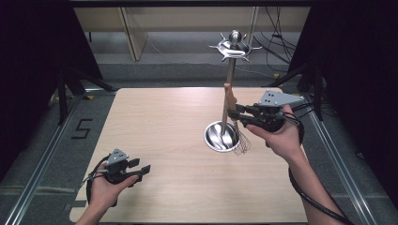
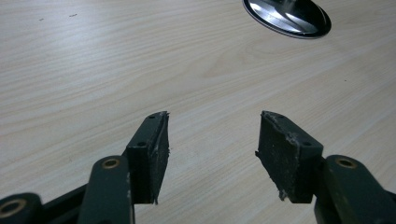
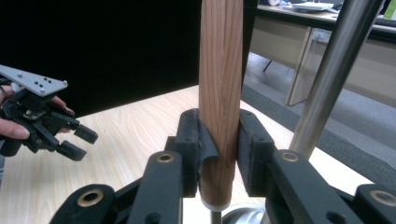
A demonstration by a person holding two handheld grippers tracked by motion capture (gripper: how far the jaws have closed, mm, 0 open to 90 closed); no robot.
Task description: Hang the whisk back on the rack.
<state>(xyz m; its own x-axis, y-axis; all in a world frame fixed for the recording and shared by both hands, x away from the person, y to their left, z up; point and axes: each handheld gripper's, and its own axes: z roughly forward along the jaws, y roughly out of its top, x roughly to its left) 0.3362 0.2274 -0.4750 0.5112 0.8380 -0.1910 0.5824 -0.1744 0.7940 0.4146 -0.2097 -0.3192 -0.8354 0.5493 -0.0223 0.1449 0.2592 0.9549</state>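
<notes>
— So how should the right hand-held gripper (image 1: 237,114), pinching the whisk (image 1: 233,117) by its wooden handle, be moving?

— Slowly, keeping it clear of the stand's pole (image 1: 230,89). The whisk is hanging upright near the counter's (image 1: 155,126) right edge, wires down.

— The left hand-held gripper (image 1: 141,168)?

— Spread, idling.

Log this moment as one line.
right gripper: shut on whisk handle | whisk beside rack pole | left gripper: open, empty

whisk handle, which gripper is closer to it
Right. The right gripper is shut on the wooden whisk handle beside the stand's pole. The left gripper hangs open over the table's near left, well apart from it.
</notes>
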